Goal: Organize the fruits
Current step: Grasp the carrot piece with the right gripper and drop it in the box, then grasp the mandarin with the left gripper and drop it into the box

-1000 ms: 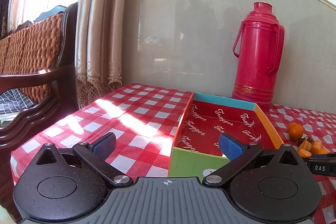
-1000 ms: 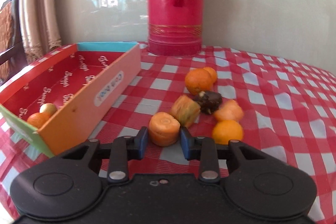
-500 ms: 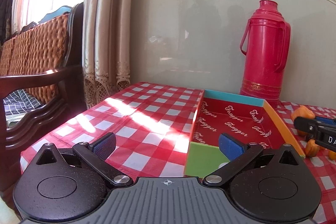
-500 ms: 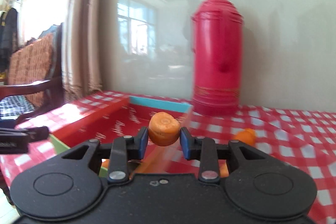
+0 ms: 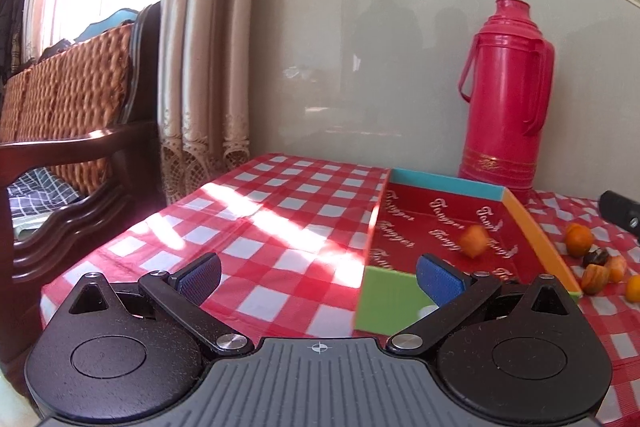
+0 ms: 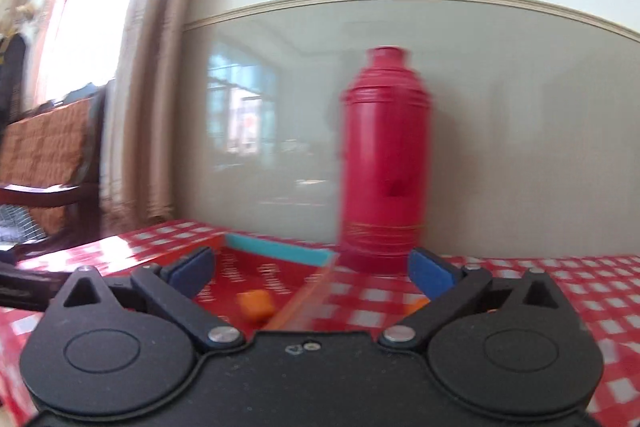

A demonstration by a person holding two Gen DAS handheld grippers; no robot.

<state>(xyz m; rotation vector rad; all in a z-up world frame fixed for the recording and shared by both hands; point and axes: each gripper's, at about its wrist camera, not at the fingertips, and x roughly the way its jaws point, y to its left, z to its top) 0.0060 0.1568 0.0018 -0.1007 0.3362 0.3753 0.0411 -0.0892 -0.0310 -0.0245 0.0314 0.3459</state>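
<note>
Over the box (image 6: 276, 253), my right gripper (image 6: 312, 273) has just been opening its jaws; now they stand wide with nothing between them. Inside the box lies the orange fruit (image 5: 474, 241), blurred. Beside the box my left gripper (image 5: 318, 277) also has open, empty jaws. Right of the box, more fruits (image 5: 596, 273) lie on the desk (image 5: 280, 227).

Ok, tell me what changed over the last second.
The right gripper carried the orange fruit from the tablecloth over the box; its jaws have just been opening, nothing is between them, and the fruit is now in the box. The left gripper stayed open and empty; the flask stayed standing.
</note>
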